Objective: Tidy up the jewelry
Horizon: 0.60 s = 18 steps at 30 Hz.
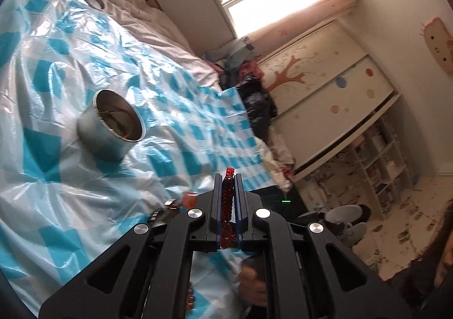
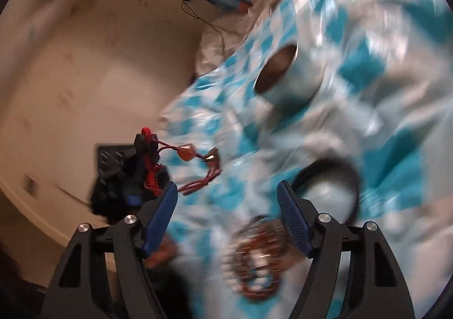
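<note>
Item, red cord bracelet (image 1: 228, 200): I am gripping it in the left gripper (image 1: 228, 177), jaws closed on the dark red beaded section, a red knot poking out beyond the tips; in the right wrist view its loose end is dangling free with a pale pink stone (image 2: 187, 152) and a small metal piece (image 2: 211, 157) swinging off the cord. Item, right gripper (image 2: 228, 194): I am holding it wide open with nothing between the blue pads (image 2: 293, 217), hanging just over a brown beaded bracelet (image 2: 259, 259) lying on the blue-and-white checked plastic sheet (image 1: 175, 103), near a dark ring-shaped piece (image 2: 331, 177). Item, metal tin (image 1: 114, 126): standing open on the sheet, well apart from both grippers, something thin lying inside. Risks I am noting: the dangling end could be snagging on the tin's rim or on the right fingers when I carry it over, since it hangs loose; the sheet is slick and crinkled, so the brown bracelet may be sliding away under a closing pinch; the right view is blurring, so my aim is uncertain
</note>
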Available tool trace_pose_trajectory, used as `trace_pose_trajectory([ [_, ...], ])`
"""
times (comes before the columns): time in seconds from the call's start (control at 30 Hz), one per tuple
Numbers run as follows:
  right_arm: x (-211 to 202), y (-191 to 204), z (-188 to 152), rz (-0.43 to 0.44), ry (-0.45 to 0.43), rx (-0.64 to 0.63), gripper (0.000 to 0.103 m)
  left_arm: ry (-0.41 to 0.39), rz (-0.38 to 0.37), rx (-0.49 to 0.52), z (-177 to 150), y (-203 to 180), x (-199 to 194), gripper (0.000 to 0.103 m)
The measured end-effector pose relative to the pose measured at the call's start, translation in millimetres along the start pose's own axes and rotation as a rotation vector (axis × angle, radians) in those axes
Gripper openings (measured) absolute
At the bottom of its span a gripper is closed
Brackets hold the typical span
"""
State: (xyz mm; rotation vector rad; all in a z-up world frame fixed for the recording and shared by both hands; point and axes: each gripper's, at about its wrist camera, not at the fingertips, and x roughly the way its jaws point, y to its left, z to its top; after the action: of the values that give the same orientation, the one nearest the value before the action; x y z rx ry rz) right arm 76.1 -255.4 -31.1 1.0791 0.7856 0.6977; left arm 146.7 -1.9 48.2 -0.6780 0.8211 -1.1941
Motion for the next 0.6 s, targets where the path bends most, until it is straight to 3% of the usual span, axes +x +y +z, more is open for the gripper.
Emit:
trace_pose_trajectory([
  [0.2, 11, 1, 1, 0.231, 0.016, 0.072, 0.069, 0.020, -0.075, 0.013, -2, -8, 1, 0.007],
  [0.23, 11, 4, 3, 0.241, 0.010, 0.062, 0.064, 0.029, -0.075, 0.018, -4, -9, 2, 0.007],
  [0.27, 12, 6, 3, 0.251, 0.012, 0.049, 0.045, 0.039, -0.074, 0.023, -5, -10, 4, 0.007],
  [0.3, 13, 9, 3, 0.234, 0.014, 0.030, 0.028, 0.051, -0.074, 0.023, -6, -10, 7, 0.007],
  [0.37, 11, 13, 3, 0.197, 0.002, -0.003, 0.011, 0.058, -0.064, 0.021, -6, -9, 8, 0.007],
  [0.47, 0, 13, 2, 0.111, -0.035, -0.035, 0.005, 0.043, -0.046, 0.004, -6, -4, 6, 0.007],
  [0.6, 2, 3, 3, -0.074, -0.032, -0.049, 0.003, 0.003, -0.013, -0.019, -3, 3, -2, 0.007],
])
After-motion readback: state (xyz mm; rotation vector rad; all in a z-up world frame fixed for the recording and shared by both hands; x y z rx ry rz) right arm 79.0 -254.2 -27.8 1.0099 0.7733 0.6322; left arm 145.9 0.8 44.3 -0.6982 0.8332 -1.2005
